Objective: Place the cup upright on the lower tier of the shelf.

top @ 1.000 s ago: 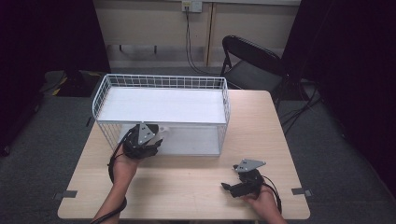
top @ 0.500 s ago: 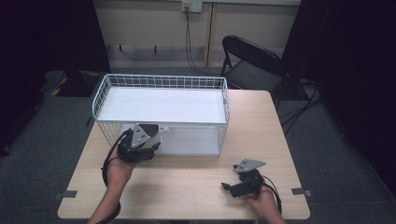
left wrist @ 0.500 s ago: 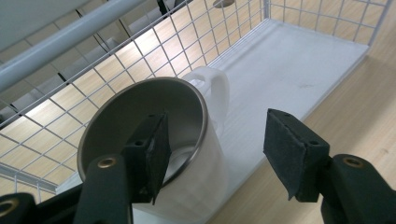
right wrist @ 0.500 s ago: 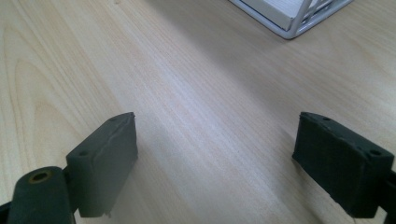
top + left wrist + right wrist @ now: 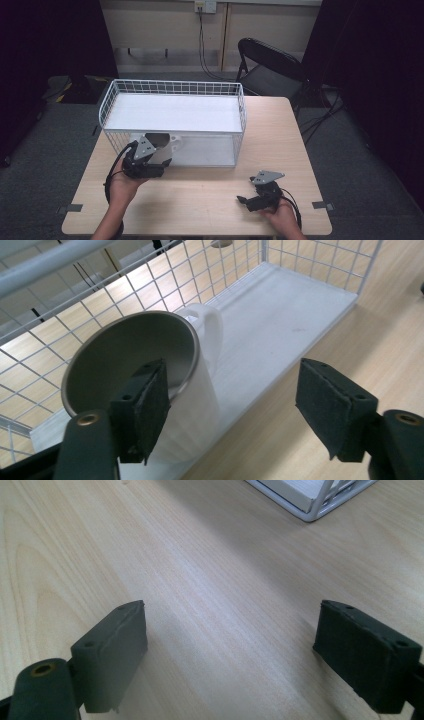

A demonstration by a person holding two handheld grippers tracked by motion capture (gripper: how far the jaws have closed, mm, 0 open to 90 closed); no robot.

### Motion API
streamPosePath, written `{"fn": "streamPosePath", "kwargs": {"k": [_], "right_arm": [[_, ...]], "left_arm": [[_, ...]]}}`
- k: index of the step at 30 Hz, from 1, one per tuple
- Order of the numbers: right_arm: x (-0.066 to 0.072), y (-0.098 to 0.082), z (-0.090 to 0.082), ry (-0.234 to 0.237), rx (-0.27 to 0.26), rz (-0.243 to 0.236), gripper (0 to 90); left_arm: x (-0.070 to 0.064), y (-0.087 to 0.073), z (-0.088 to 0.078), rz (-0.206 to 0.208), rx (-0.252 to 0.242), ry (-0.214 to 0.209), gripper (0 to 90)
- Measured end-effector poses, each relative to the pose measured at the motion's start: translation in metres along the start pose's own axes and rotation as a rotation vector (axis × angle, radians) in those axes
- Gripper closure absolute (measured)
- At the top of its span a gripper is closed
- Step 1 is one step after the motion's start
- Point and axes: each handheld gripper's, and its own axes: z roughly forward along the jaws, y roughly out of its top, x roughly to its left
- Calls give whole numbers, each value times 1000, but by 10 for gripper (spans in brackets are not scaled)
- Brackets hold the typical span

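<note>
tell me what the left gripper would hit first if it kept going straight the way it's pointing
Most likely the white mug on the rack's lower shelf: it sits just ahead of the open left gripper, partly behind one jaw. Exact depth is unclear.

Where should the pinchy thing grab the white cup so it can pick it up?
Probably the rim of the white mug, coming from above at the rack's open front: one pad inside the grey lining, one outside. The mug stands upright with its mouth open, and its handle points back toward the wire wall, harder to reach.
</note>
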Motion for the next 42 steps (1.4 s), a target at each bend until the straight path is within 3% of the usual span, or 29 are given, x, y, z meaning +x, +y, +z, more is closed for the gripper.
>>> {"fn": "streamPosePath", "kwargs": {"k": [11,26,29,34,42], "right_arm": [[0,0,0,-1,-1,0,125],[0,0,0,-1,-1,1,125],[0,0,0,-1,-1,0,125],[0,0,0,-1,-1,1,125],[0,0,0,-1,-1,0,125]], "left_arm": [[-6,-1,-5,-19,-14,-66,194],[-14,-11,-6,-56,-10,-154,156],[-15,-14,-6,-41,3,-153,154],[-18,-19,-7,-59,1,-184,154],[-18,-28,-7,-69,9,-189,155]]}}
